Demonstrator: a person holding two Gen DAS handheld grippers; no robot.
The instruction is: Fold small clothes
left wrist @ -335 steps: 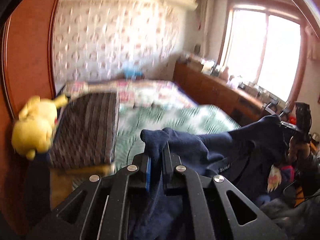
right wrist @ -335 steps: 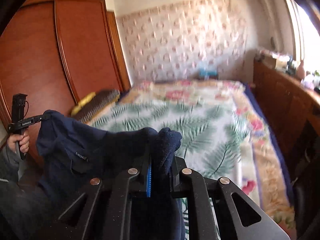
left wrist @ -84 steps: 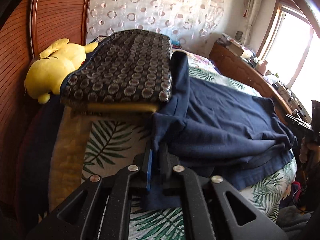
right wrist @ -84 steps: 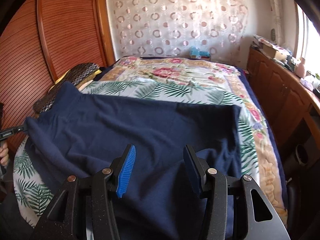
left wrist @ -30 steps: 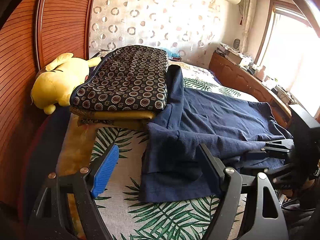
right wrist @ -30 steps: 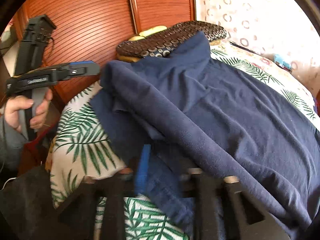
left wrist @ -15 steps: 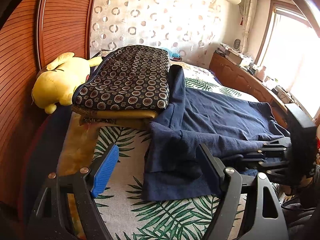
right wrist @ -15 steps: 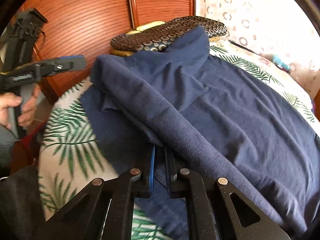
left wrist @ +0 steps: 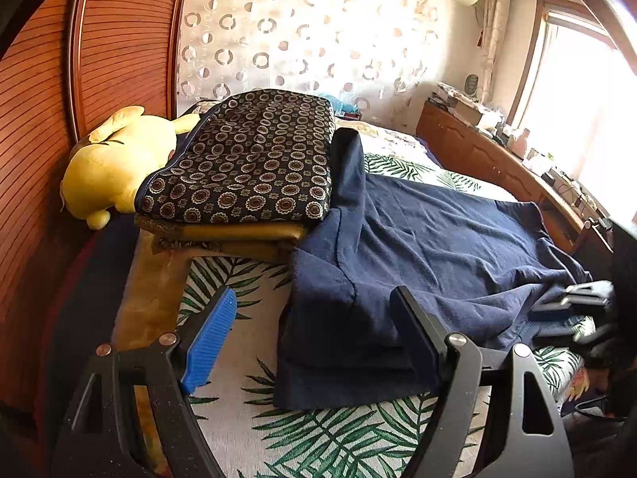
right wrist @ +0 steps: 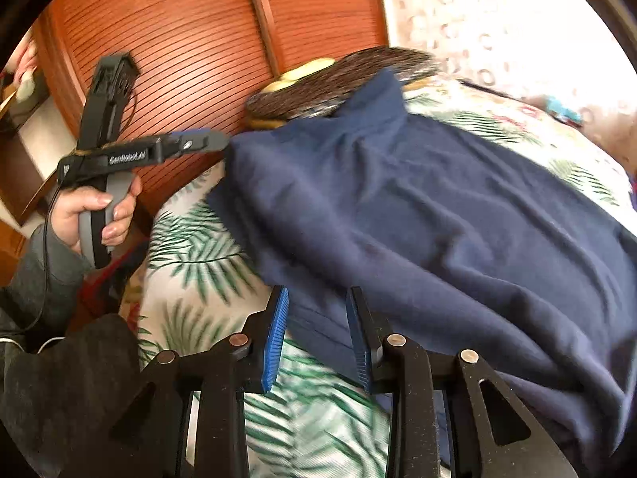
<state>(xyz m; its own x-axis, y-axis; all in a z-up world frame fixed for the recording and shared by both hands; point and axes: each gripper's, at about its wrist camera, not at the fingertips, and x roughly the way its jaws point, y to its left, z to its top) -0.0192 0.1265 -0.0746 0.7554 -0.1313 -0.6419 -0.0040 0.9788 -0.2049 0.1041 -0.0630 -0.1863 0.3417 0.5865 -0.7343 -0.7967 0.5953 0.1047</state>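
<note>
A navy blue garment lies spread on the bed, one sleeve running up against a stack of folded bedding; it also fills the right wrist view. My left gripper is open and empty, its jaws wide apart above the garment's near corner. It shows from outside in the right wrist view, close to the garment's corner. My right gripper is open, its jaws on either side of the garment's hem without pinching it. It appears at the right edge of the left wrist view.
The bed has a palm-leaf cover. A stack of patterned folded bedding and a yellow plush toy sit by the wooden wardrobe doors. A wooden cabinet with clutter runs under the window.
My right gripper was shut on the garment's hem half a second ago and has opened and drawn back a little. My left gripper stays open and nearly still.
</note>
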